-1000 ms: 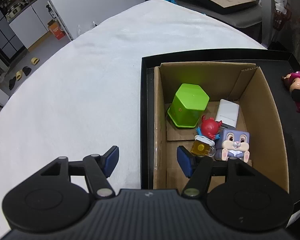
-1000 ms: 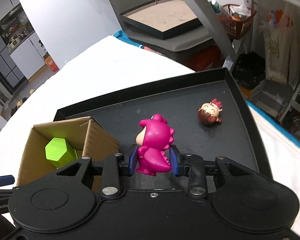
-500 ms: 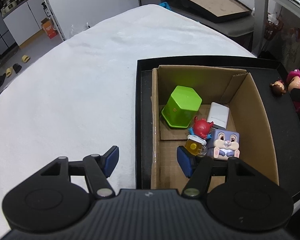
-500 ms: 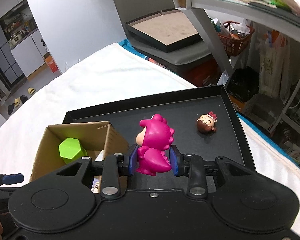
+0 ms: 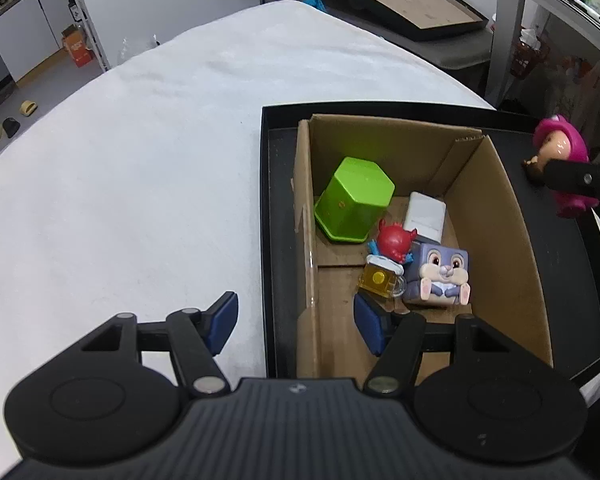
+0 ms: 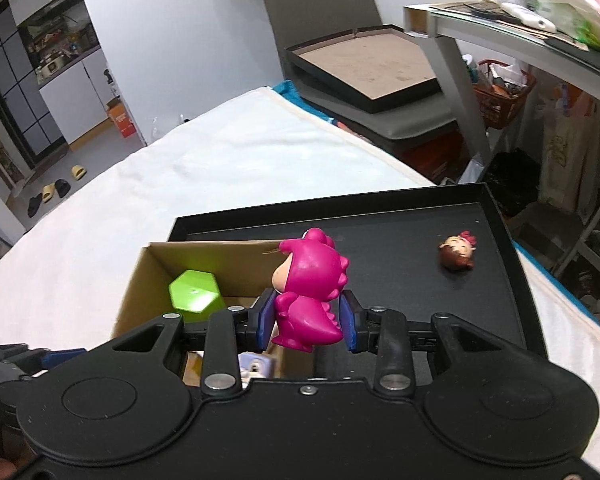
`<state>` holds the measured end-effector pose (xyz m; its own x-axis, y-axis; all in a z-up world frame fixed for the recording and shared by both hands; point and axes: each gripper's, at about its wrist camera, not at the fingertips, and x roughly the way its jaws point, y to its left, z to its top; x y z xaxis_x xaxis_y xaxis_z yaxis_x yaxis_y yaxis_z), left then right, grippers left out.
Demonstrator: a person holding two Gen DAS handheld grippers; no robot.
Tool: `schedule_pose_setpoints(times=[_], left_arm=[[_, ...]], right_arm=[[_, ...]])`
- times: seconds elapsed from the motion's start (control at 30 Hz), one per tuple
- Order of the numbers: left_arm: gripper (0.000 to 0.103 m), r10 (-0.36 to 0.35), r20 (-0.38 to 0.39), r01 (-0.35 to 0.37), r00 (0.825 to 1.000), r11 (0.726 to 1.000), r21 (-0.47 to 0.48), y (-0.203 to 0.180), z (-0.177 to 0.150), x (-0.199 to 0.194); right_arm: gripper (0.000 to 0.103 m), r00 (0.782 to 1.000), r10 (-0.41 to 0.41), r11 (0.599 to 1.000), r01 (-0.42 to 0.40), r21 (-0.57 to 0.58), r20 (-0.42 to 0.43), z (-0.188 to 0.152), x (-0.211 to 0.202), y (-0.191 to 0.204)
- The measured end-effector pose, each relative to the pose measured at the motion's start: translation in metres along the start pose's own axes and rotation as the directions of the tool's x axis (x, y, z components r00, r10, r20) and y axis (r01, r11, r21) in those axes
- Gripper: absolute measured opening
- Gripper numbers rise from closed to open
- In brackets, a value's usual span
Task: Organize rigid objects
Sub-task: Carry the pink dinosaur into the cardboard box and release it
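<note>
Place: a lived-in home room is indicated.
Floor: slippers [image 6: 62,189] are left by the wall.
Storage: cluttered shelves [image 6: 56,54] and a laundry basket [image 6: 504,90] are seen.

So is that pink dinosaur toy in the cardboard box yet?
Not yet. The pink dinosaur toy is clamped in the right gripper, above the cardboard box wall.

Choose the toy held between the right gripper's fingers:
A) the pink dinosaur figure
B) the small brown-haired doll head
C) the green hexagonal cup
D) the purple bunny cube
A: the right gripper has its blue fingers pressed on the pink dinosaur figure, lifted off the black tray.
</note>
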<state>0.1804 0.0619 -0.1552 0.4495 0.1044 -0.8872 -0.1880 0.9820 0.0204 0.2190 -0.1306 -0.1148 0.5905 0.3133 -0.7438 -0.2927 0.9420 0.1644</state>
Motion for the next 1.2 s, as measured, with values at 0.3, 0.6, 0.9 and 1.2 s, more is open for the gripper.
schedule_pose_setpoints(times=[0.3,0.6,0.9,1.2], left_arm=[[0.049,-0.048,-0.043,0.048,0.998,0.999,-0.002,0.005,-0.001,0.007],[0.012,-0.106,-0.084,0.105,0.991,0.994,-0.016,0.009,-0.003,0.013],[0.013,-0.140,-0.085,0.137,0.986,0.990,-0.043,0.015,-0.003,0.014],[0.013,-0.172,-0.089,0.165,0.981,0.983,-0.080,0.024,-0.002,0.017]], right_arm=[[0.033,0.999,0.042,0.999,-0.043,-0.024,-0.028,-0.002,0.003,0.025],[0.034,0.994,0.067,0.994,-0.073,-0.076,-0.085,-0.011,0.013,0.052],[0.034,0.988,0.090,0.991,-0.102,-0.089,-0.129,-0.017,0.022,0.068],[0.034,0.980,0.125,0.987,-0.138,-0.077,-0.157,-0.019,0.040,0.081]])
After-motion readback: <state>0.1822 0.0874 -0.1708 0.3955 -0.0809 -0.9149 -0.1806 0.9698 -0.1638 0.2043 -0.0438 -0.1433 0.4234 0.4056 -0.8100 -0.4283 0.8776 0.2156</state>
